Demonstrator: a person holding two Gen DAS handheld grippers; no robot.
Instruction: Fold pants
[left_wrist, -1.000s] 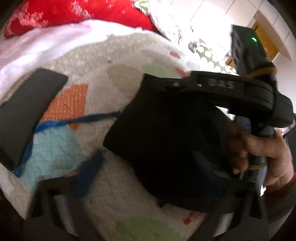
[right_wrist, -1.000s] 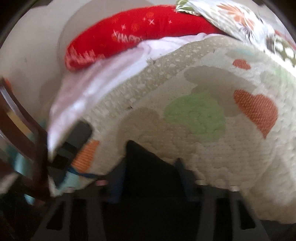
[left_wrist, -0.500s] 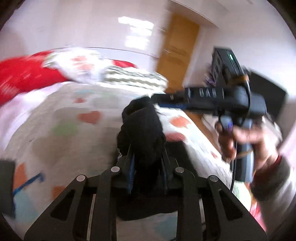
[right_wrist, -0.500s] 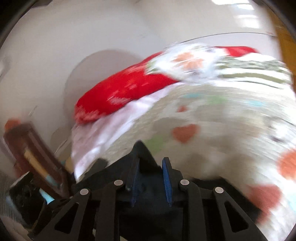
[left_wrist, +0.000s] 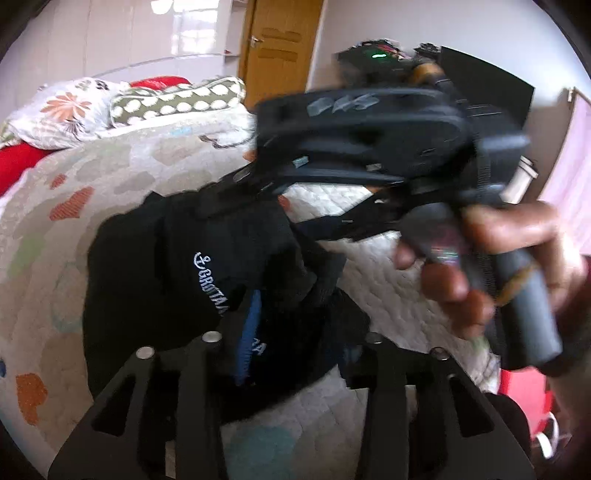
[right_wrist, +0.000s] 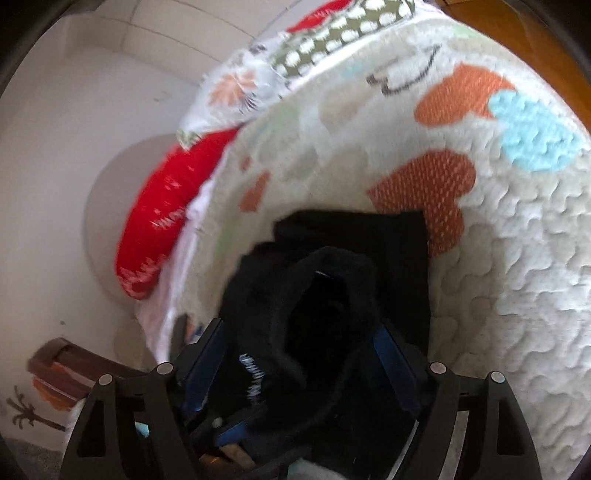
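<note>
Black pants (left_wrist: 177, 266) with white lettering lie bunched on a quilted bedspread (left_wrist: 96, 184) with orange and blue patches. My left gripper (left_wrist: 295, 332) is open, its jaws wide apart, with the cloth lying between and in front of them. My right gripper (right_wrist: 299, 354) is also open, its blue-padded fingers (right_wrist: 205, 354) spread around a raised fold of the pants (right_wrist: 332, 280). In the left wrist view the right gripper body and the hand holding it (left_wrist: 480, 266) hover above and to the right of the pants.
Pillows, a floral one (left_wrist: 59, 110) and a dotted one (left_wrist: 177, 99), and a red cushion (right_wrist: 162, 206) lie at the head of the bed. A wooden door (left_wrist: 280, 40) stands behind. A brown shelf (right_wrist: 62, 373) stands left of the bed.
Both grippers were shut on the lifted pants half a second ago; now both are open and the pants lie bunched on the bedspread. Both views have swung round.
</note>
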